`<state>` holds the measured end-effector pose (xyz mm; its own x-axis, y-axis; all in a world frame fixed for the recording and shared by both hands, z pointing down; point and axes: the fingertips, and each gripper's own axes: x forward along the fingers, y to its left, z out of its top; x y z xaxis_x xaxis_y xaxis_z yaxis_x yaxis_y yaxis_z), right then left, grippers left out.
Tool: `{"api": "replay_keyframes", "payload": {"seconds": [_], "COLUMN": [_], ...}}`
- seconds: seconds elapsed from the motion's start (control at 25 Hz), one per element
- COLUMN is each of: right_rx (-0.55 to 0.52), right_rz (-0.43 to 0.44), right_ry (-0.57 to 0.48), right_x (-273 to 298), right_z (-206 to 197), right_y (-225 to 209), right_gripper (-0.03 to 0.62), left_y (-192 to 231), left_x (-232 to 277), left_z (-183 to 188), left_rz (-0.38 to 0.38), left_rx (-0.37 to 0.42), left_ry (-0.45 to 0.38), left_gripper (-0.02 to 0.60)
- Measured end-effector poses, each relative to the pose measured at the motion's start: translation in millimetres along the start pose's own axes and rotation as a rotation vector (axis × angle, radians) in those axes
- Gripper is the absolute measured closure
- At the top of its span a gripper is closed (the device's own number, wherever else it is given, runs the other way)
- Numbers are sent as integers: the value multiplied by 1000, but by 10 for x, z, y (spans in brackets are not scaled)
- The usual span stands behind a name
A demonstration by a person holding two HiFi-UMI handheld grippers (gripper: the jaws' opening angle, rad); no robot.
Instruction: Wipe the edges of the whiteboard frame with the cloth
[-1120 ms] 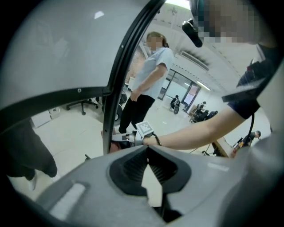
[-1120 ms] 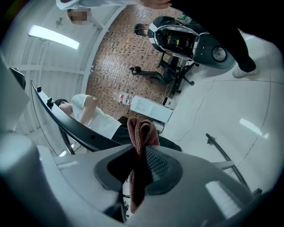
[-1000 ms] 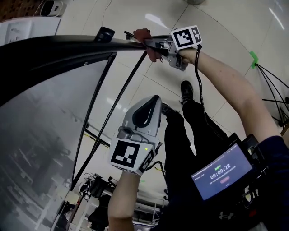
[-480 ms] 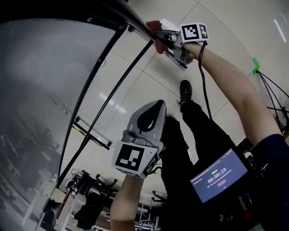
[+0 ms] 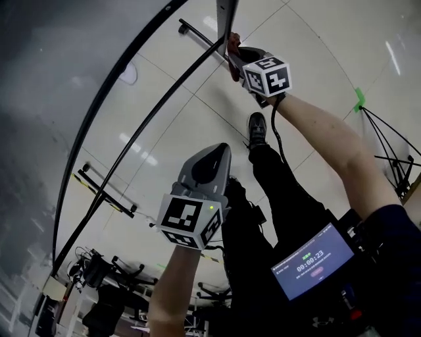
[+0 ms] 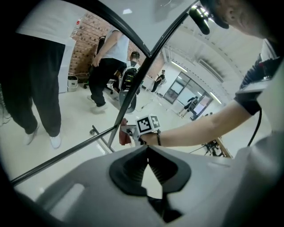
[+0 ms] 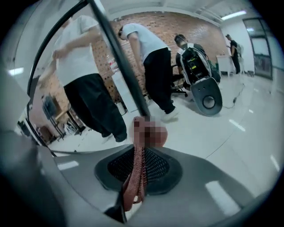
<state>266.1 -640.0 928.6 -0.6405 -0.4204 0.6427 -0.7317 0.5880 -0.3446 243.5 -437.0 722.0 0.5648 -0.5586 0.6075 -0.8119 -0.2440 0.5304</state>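
The whiteboard fills the upper left of the head view, and a dark frame bar runs down from the top edge. My right gripper is shut on a reddish cloth that lies against this bar. In the right gripper view the cloth hangs pinched between the jaws, with the bar just beyond it. My left gripper hangs in mid-air below, apart from the frame, shut and holding nothing. The left gripper view shows its tips meeting, and the cloth on the bar ahead.
Slanted stand braces and a footed leg cross the tiled floor. My own leg and shoe are below the right gripper. A timer screen sits at my chest. A tripod stands right. Several people stand beyond the board.
The head view has swung, so the board now fills less of the picture. My right gripper has kept the cloth on the frame and passed from the top edge onto the bar. The left gripper has barely moved.
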Motion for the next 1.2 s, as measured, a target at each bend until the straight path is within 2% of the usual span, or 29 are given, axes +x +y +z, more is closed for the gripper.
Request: {"api": "replay_keyframes", "payload": {"seconds": [0.2,0.36,0.48,0.6,0.72,0.88,1.04,1.2], "right_rx": [-233,-482,-663,-745,-775,-780,-752,-765], "right_rz": [-103,-299,-375,-372,-299,-206,-193,-170], "right_ry": [85,41,63,117,157,201,214,220], "right_x": [19,-28,169,407,517,578,584,662], "right_z": [-191,157,361,355,195,22,-4,-94], "right_y": [254,273,195,159,293,437,399,520], "right_gripper": [542,542,542,542,540,540,540,539], "left_y": [71,177,273,282,198,79,-6,74], "left_x": [-324,-700,-766,-718,-684,-559,-531,-616], "left_z": [-206,-378,-482,-640,-675,-521,-357,-513], "left_rz": [26,22,24,43,75,91,118,148], "left_rx": [-21,-9,-21,16,2,-16,-29,-39], "left_ry": [-19,-47,-33,-9,5,-70,-120,-142], "left_gripper": [577,577,577,577,577,577,577,577]}}
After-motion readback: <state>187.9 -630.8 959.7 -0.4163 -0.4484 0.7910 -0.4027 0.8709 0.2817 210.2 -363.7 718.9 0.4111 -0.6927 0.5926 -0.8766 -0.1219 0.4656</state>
